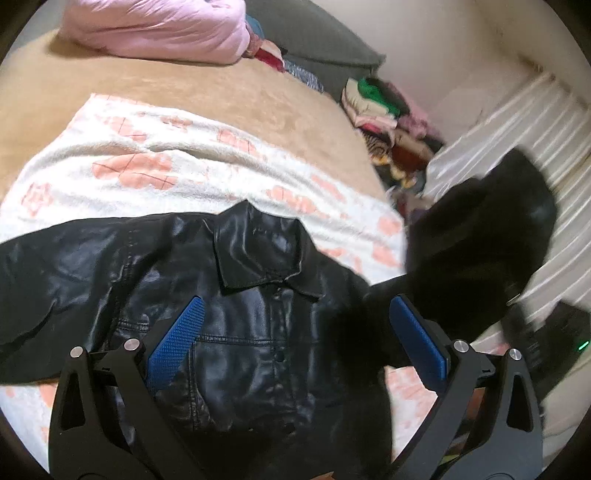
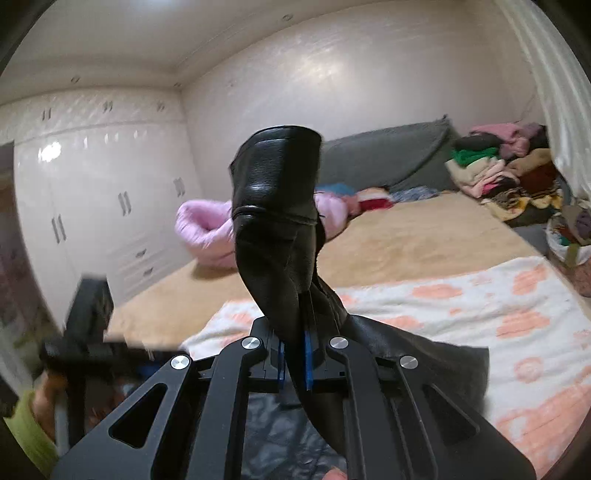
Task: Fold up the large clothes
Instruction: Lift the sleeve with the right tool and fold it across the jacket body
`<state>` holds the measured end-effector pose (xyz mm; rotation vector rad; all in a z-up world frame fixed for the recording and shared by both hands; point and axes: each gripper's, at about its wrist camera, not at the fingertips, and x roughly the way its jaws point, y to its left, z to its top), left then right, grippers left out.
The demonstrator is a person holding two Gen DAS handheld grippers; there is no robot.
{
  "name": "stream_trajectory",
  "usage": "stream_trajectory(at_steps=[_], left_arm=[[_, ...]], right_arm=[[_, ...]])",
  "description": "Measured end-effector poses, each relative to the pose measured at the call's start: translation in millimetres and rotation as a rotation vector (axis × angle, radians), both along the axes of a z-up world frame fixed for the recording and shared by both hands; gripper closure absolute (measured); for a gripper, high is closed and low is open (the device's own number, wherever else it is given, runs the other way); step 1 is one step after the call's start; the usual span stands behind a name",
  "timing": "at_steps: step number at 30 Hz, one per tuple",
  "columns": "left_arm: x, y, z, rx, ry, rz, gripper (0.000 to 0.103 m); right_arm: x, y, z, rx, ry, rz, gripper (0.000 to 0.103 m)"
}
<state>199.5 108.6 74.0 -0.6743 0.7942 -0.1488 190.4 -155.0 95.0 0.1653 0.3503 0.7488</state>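
A black leather jacket (image 1: 236, 295) lies front-up on a white blanket with peach flowers (image 1: 155, 162), which is spread over a tan bed cover (image 1: 229, 92). Its collar points toward the head of the bed and one sleeve stretches flat off to the left.

The left tool (image 1: 295, 332) hangs above the jacket's chest with its blue pads (image 1: 177, 343) spread wide apart — nothing sits between them.

The right tool (image 2: 293, 363) is pressed together on the jacket's other sleeve (image 2: 277, 206), pinching the leather between its blue pads; the cuff end stands up above the fingertips while the rest of the sleeve trails down to the jacket body. In the left wrist view this raised sleeve shows as a dark blur at the right.

A pink quilt (image 1: 159, 29) lies bundled near the grey headboard (image 2: 388, 155), and a heap of mixed clothes (image 2: 498, 173) is piled in the corner beside the bed. White wardrobes (image 2: 92, 184) line the far wall.
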Motion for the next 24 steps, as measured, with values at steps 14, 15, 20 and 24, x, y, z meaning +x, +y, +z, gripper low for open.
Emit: stream_trajectory(at_steps=[14, 15, 20, 24], left_arm=[[-34.5, 50.7, -28.1, -0.110, -0.005, -0.012, 0.009], [-34.9, 52.6, -32.0, -0.119, 0.001, -0.011, 0.009], [-38.9, 62.0, -53.5, -0.148, 0.024, -0.004, 0.009], [-39.2, 64.8, -68.9, -0.153, 0.057, -0.002, 0.009]], right_arm=[[-41.6, 124.3, -101.7, -0.260, 0.073, 0.100, 0.096], [-45.6, 130.0, -108.7, -0.277, 0.077, 0.104, 0.096], [-53.9, 152.8, -147.8, -0.372, 0.098, 0.112, 0.090], [-59.1, 159.2, -164.9, -0.413, 0.122, 0.150, 0.042]])
